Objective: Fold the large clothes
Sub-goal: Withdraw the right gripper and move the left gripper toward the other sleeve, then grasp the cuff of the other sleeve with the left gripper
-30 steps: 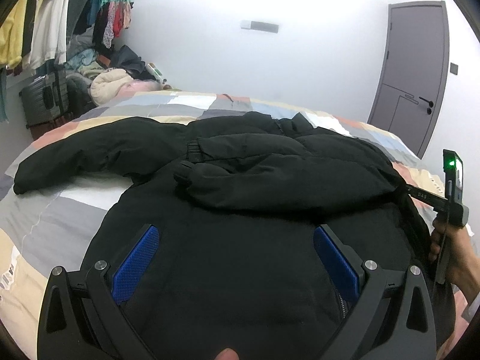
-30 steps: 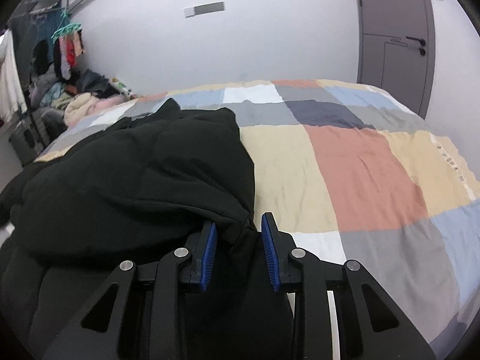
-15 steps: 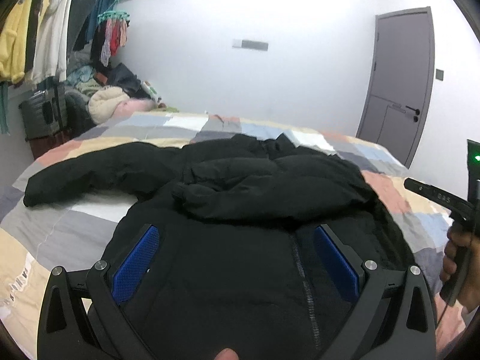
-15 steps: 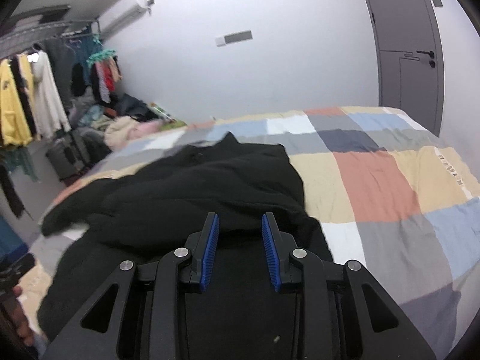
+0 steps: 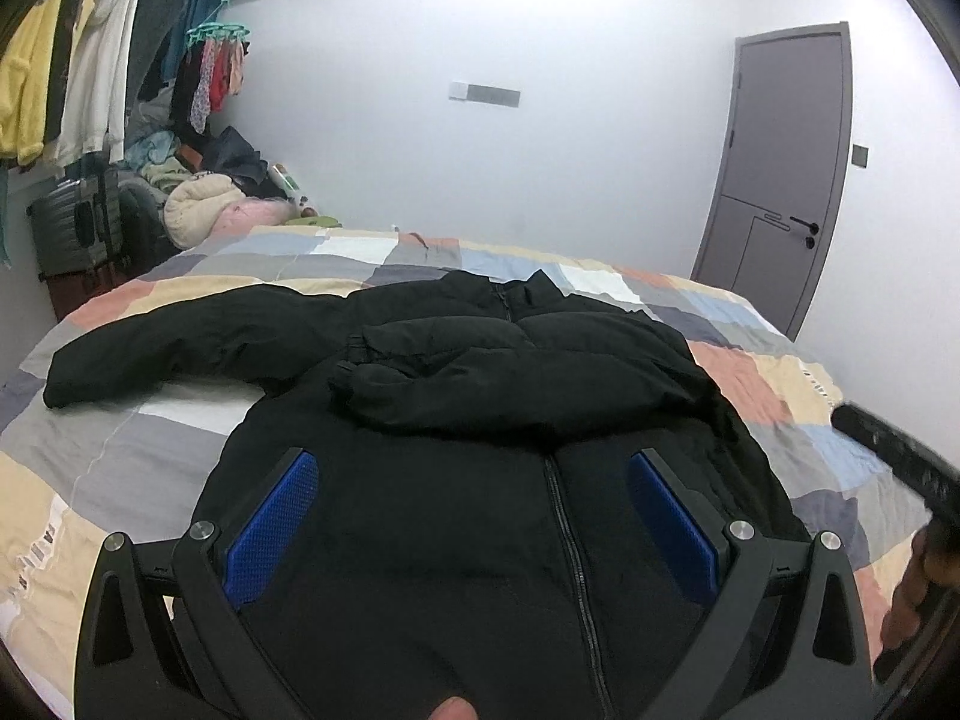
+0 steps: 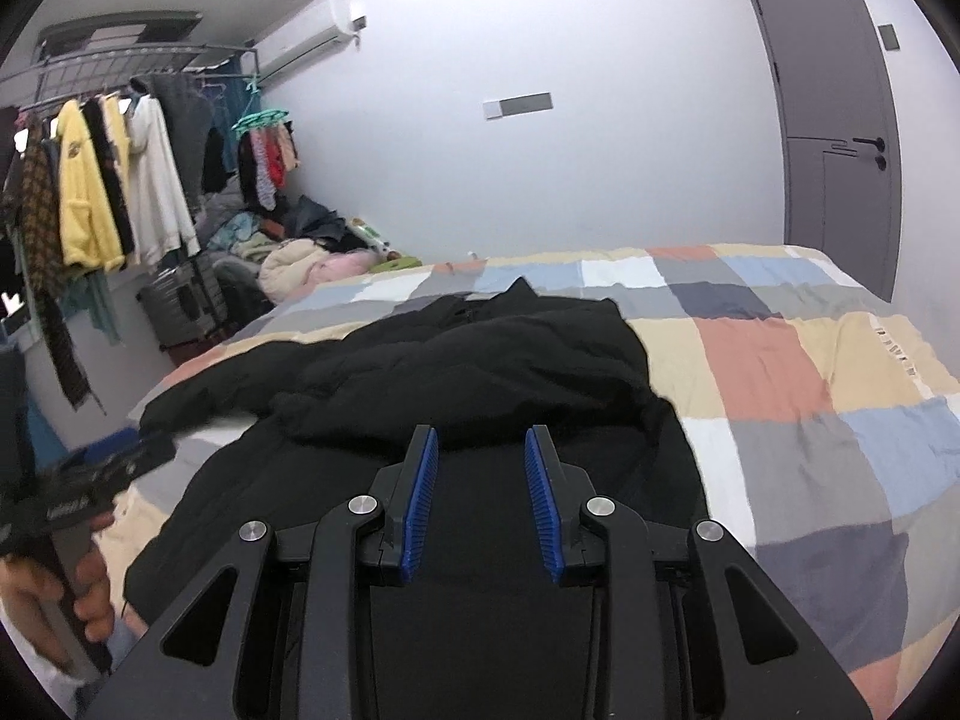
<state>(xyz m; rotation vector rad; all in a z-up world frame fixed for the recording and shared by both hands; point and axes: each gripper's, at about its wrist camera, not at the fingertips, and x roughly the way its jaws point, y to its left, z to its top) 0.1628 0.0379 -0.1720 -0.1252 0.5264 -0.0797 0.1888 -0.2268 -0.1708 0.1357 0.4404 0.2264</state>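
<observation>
A large black padded jacket [image 5: 480,420] lies front up on the patchwork bed, zip closed. Its right sleeve is folded across the chest; its left sleeve [image 5: 168,342] stretches out to the left. My left gripper [image 5: 474,480] is wide open and empty above the jacket's lower front. My right gripper [image 6: 480,456] hovers above the same jacket [image 6: 480,372], jaws partly open with nothing between the blue pads. Each gripper shows at the edge of the other's view, held by a hand.
The bed's checked cover [image 6: 810,390] is bare to the right of the jacket. A clothes rack [image 6: 108,192] with hanging garments, a suitcase [image 5: 66,228] and a clothes pile stand at the left wall. A grey door [image 5: 780,180] is at the back right.
My right gripper let go of the jacket's edge and pulled back and up. My left gripper also rose and drew back, staying open. The jacket lies still.
</observation>
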